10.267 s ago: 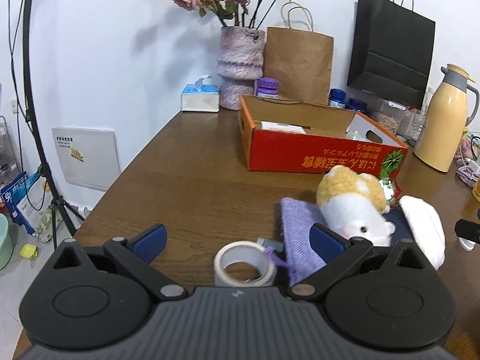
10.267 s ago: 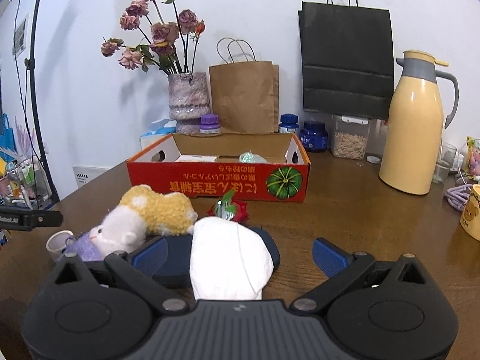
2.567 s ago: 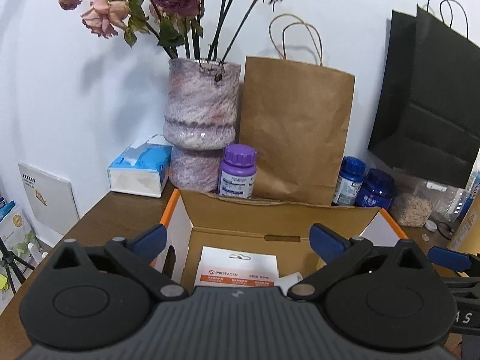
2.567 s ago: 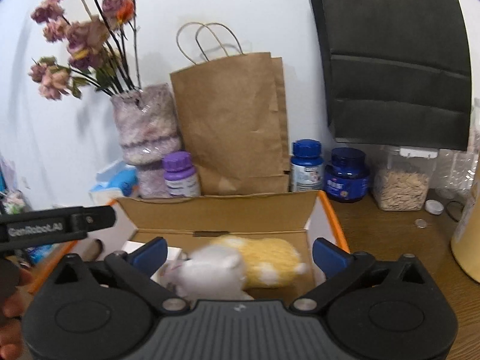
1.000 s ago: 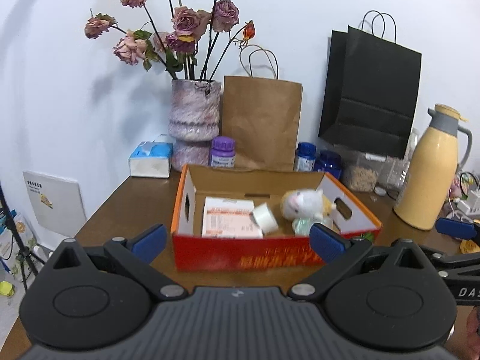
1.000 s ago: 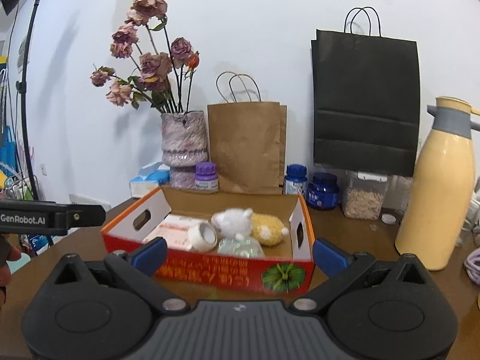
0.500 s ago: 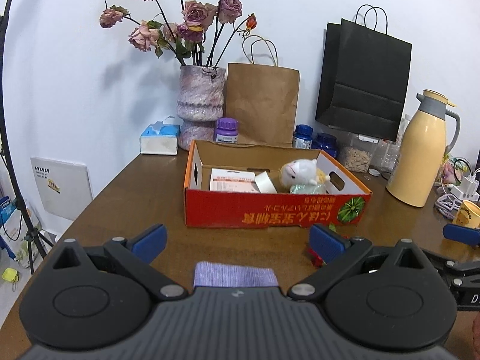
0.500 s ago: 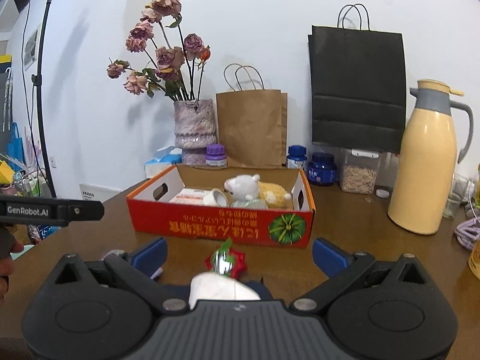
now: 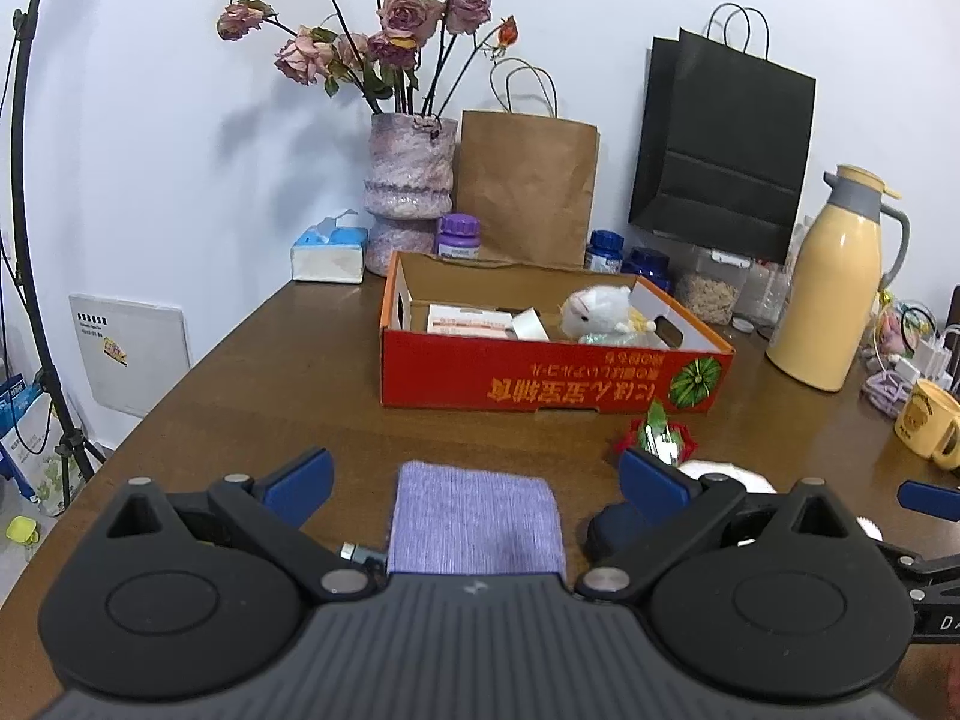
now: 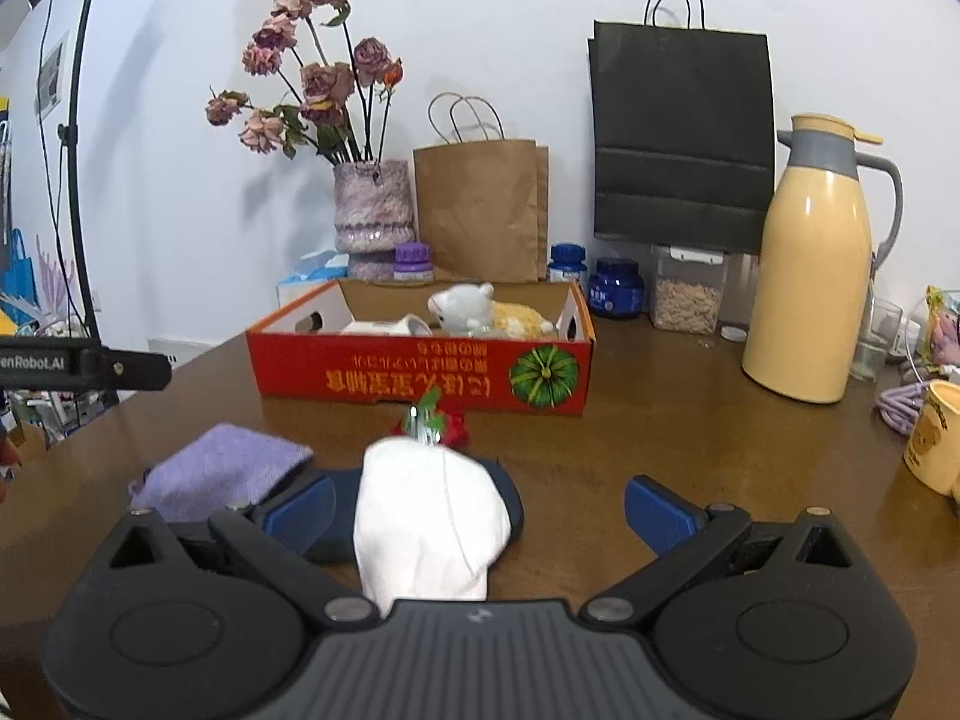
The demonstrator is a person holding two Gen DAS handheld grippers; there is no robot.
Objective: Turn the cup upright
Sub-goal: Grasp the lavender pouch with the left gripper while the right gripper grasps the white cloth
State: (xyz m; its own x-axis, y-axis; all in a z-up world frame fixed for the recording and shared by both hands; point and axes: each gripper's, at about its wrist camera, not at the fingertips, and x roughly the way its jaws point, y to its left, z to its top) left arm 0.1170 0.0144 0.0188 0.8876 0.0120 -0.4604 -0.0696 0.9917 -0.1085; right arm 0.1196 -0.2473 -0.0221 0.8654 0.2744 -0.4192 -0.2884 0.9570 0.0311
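A yellow mug (image 9: 924, 420) with a bear print stands at the table's right edge, mouth up as far as I can tell; it also shows in the right wrist view, the mug (image 10: 936, 438) cut by the frame. My left gripper (image 9: 474, 474) is open and empty, hanging over a purple cloth (image 9: 474, 516). My right gripper (image 10: 480, 504) is open and empty too, above a white sock (image 10: 426, 516) that lies on a dark blue item (image 10: 507, 495). Both grippers are well left of the mug.
A red cardboard box (image 9: 552, 381) in mid-table holds a plush toy (image 9: 597, 312), a white roll (image 10: 390, 325) and a flat packet. Behind stand a flower vase (image 9: 408, 198), paper bags and jars. A cream thermos (image 10: 810, 276) stands right. A red ornament (image 10: 429, 420) lies before the box.
Both grippers have drawn back from the box towards the table's near side. The purple cloth and the white sock have come further into view between the fingers. Both stay open.
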